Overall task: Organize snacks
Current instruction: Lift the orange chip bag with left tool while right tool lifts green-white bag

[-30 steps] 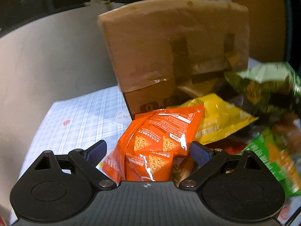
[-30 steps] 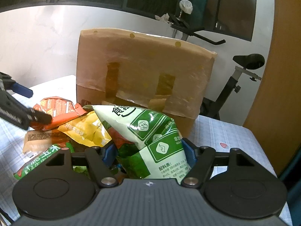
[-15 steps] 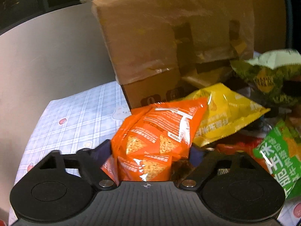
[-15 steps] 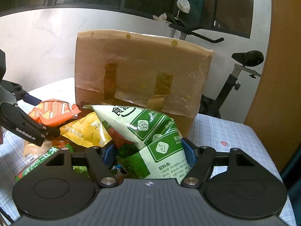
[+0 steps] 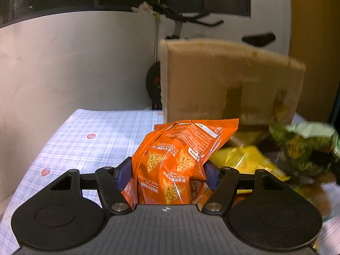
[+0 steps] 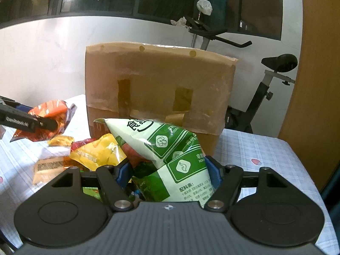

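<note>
My left gripper [image 5: 167,175] is shut on an orange chip bag [image 5: 180,157] and holds it lifted above the checked tablecloth [image 5: 89,148]. The same bag [image 6: 48,116] and left gripper [image 6: 31,123] show at the left of the right wrist view. My right gripper [image 6: 169,173] is shut on a green and white snack bag [image 6: 165,148], which also shows blurred in the left wrist view [image 5: 306,146]. A tall cardboard box [image 6: 157,89] stands behind the snacks, with its top edge above both bags.
A yellow bag [image 6: 95,155], a red bag and a flat brown packet [image 6: 48,167] lie in a pile on the table in front of the box. An exercise bike [image 6: 265,93] stands behind the table. A wooden panel [image 6: 314,85] is at the right.
My left gripper has closed on the orange bag and lifted it up and away from the pile. The right gripper has risen a little with the green bag.
</note>
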A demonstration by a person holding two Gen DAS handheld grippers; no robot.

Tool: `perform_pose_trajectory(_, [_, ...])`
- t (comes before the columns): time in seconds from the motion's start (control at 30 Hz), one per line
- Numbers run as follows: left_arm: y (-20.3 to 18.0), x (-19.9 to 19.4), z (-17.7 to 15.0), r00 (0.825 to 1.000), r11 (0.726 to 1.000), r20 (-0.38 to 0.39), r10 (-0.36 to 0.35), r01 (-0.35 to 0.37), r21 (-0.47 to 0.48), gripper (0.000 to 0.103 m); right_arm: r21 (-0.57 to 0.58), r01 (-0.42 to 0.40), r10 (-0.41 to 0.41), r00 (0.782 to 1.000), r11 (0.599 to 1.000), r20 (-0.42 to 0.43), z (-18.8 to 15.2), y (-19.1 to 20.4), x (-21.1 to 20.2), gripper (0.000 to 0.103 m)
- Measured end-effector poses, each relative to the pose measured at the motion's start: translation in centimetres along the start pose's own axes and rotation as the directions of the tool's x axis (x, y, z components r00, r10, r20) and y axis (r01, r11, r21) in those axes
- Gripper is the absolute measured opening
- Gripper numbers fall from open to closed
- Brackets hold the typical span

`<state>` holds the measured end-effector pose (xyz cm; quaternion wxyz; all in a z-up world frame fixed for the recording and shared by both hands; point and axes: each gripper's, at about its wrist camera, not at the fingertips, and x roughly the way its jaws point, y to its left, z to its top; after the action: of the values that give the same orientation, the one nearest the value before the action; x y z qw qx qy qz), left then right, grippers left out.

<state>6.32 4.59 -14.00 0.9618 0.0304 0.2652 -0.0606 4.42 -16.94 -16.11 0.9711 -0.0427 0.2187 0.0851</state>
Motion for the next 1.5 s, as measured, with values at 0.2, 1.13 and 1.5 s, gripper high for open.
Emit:
perform_pose_trajectory(0.2, [-0.9,-1.7,1.3,0.998,0.999,0.059,-0.022,0.024,-0.032,0.07,0.047,-0.027,0.026,0.999,0.999,0.029,0.9,-0.7,-1.6,0.071])
perform_pose_trajectory(1.13, [-3.6,-1.8,14.4,0.934,0.979,0.304,-0.187,0.202,-0.02,0.071,0.179,-0.208,0.131,0.922,0.962,0.365,16.3,-6.3,-5.6,0.071])
perform_pose_trajectory(1.5, [-5.6,8.4,20.5,0.954,0.969,0.228,-0.193,0.222,-0.11,0.071,0.272,-0.237,0.131,0.926,0.933,0.355,21.7,-9.3,4.1,0.067])
